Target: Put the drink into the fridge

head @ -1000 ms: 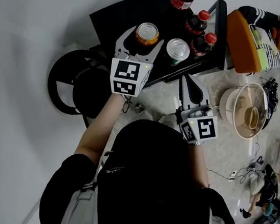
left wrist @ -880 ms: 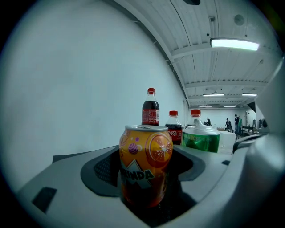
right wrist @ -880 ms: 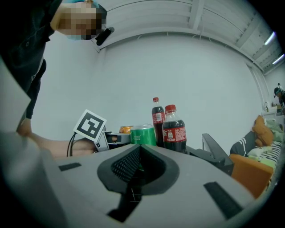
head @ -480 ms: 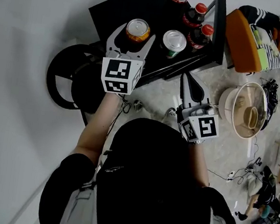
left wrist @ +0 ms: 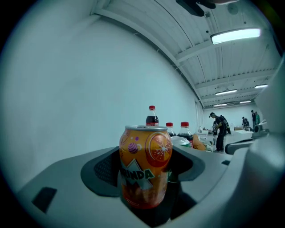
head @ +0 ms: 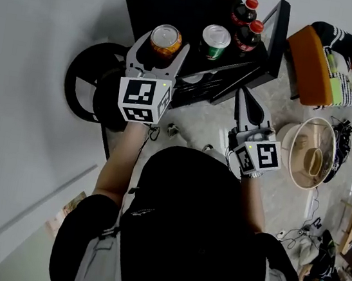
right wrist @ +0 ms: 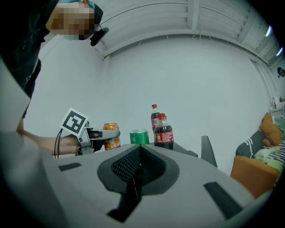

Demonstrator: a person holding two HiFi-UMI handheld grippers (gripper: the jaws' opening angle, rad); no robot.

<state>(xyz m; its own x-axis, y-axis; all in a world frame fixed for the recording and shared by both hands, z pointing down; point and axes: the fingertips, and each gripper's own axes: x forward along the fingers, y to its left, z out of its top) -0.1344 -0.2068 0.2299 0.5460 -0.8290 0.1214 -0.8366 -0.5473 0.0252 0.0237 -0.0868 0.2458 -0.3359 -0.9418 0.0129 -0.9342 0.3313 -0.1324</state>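
orange soda can (left wrist: 144, 171) | upright | gripped between left tongs (head: 162, 42)

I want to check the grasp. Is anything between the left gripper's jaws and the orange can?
Nothing visible. The orange can sits directly between the jaws of the left gripper, which hold its sides. The green can and the cola bottles stand beyond it, not in between.

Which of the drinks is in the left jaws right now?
The orange can, gripped between the left gripper's jaws; the green can and red-capped bottles stand free beyond it.
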